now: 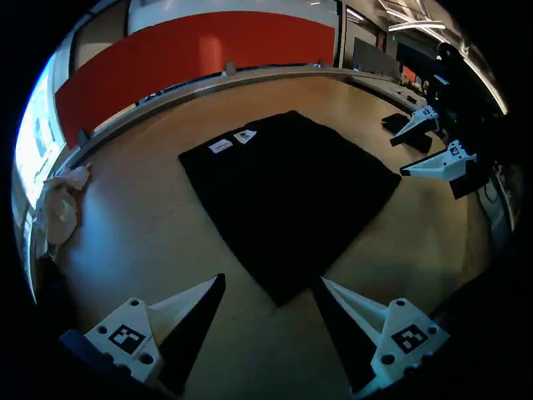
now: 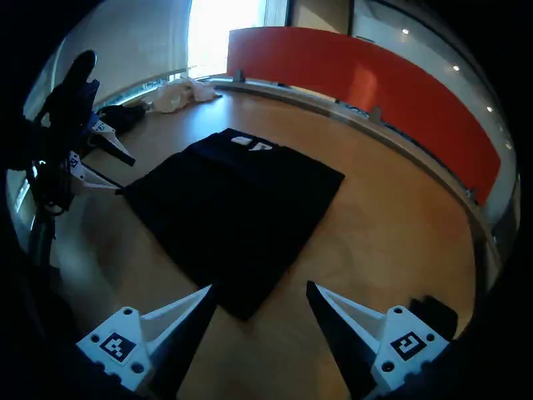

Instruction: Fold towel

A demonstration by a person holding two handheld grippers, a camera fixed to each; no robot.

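A black towel (image 1: 286, 193) lies flat on the wooden table (image 1: 133, 227), with two white labels (image 1: 233, 141) near its far corner. My left gripper (image 1: 272, 279) is open, its fingers on either side of the towel's near corner, just above it. My right gripper (image 1: 398, 158) is open at the towel's right corner. In the right gripper view the towel (image 2: 233, 207) spreads ahead, and my right gripper (image 2: 261, 285) stands open over its near corner. The left gripper (image 2: 126, 177) is open at the towel's left corner.
A red partition (image 1: 193, 60) runs behind the table's raised back edge (image 1: 220, 77). A pale crumpled cloth (image 1: 61, 203) lies at the table's far left side, also seen as the cloth (image 2: 180, 93) in the right gripper view. A small dark object (image 2: 433, 310) sits near my right finger.
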